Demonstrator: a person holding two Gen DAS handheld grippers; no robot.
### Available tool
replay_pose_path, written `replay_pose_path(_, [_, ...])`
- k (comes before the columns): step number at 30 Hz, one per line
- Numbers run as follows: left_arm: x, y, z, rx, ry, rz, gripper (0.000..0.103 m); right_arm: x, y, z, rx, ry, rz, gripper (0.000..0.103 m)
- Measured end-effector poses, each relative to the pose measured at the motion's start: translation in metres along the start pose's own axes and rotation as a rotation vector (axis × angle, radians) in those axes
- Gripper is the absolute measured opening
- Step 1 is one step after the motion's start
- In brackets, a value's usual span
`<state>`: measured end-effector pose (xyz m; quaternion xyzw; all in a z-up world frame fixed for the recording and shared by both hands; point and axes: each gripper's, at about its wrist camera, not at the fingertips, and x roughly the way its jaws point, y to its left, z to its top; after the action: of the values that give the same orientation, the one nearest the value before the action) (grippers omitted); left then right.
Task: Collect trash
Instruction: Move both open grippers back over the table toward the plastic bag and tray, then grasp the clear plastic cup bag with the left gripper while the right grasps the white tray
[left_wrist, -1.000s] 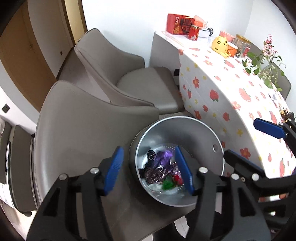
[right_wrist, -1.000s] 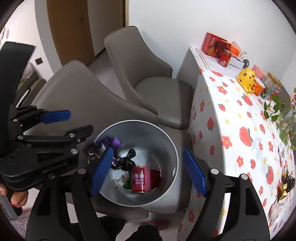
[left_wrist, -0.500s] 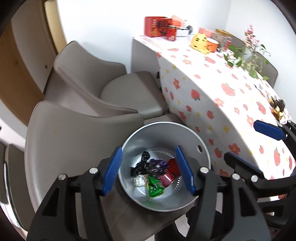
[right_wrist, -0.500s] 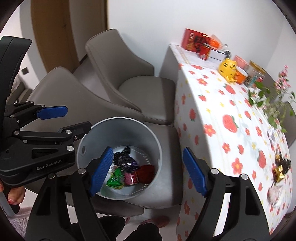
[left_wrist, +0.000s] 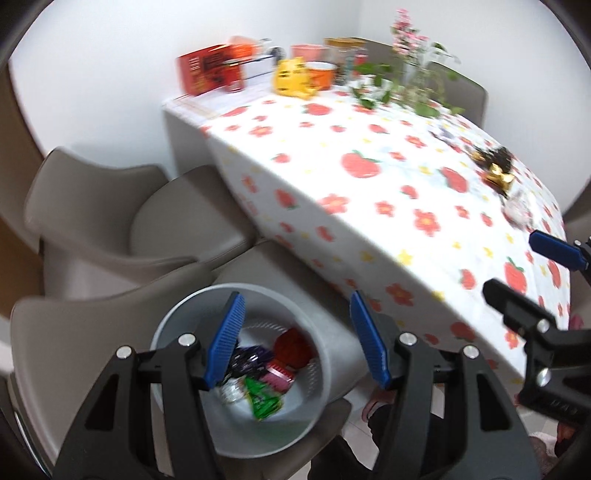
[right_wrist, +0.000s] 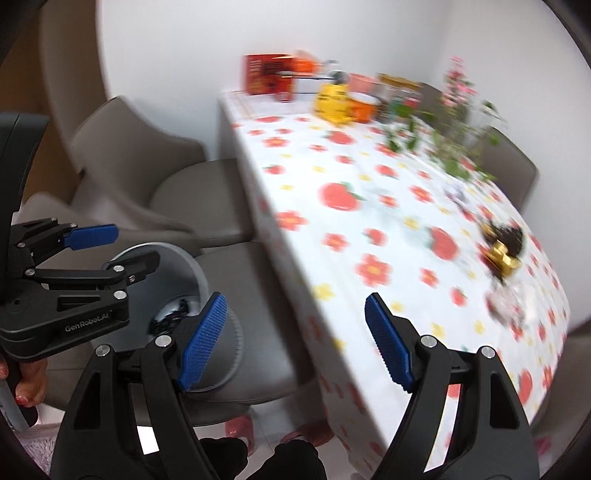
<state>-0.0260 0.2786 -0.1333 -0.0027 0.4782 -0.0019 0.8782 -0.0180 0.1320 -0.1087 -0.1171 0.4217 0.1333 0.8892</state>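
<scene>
**A:** Trash (left_wrist: 496, 168) was what I had left to fetch: a dark and gold crumple of wrappers on the flowered tablecloth (left_wrist: 369, 192), far ahead and to the right of my left gripper (left_wrist: 295, 336), with a pale crumpled bit just nearer than it. The bin (left_wrist: 332, 343) sat on the chair seat (right_wrist: 258, 273) directly under the left gripper's blue pads, wrappers already in its bottom.

**B:** And your jaws?

**A:** Both stood wide with nothing between them. From my right gripper (right_wrist: 295, 343) the wrappers (right_wrist: 502, 243) lay ahead and to the right, well apart from the pads.

**B:** What worried you?

**A:** Three things, as I judged it. Both views were smeared, so I feared misjudging the reach and driving a fingertip into the cloth, dragging it and whatever stood on it. The plant stems (left_wrist: 417, 88) sprawled beyond the wrappers; overshooting could have snagged them. And the grippers hung close together, my left gripper (right_wrist: 92, 254) just to the left of my right, so crossing toward the same scrap risked a knock.

**B:** The bin?

**A:** Perched on a chair; a bump could have tipped it.
</scene>
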Motion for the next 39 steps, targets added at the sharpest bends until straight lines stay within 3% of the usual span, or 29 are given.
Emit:
replay_pose_path(14, [0.022, -0.167, 0.057, 0.221, -0.025, -0.133, 0.060, -0.029, -0.197, -0.035, 0.288, -0.027, -0.225, 0.075])
replay_pose_path(22, [0.041, -0.270, 0.090, 0.305, -0.029, -0.173, 0.061, -0.023, -0.294, -0.047, 0.359, -0.021, -0.267, 0.075])
replay_pose_path(30, [0.070, -0.340, 0.117, 0.348, -0.009, -0.188, 0.060, 0.004, -0.366, -0.051, 0.375, 0.017, -0.280, 0.074])
replay_pose_path(39, [0.135, -0.394, 0.147, 0.404, 0.059, -0.221, 0.060, 0.070, -0.429, -0.045, 0.392, 0.084, -0.299, 0.074])
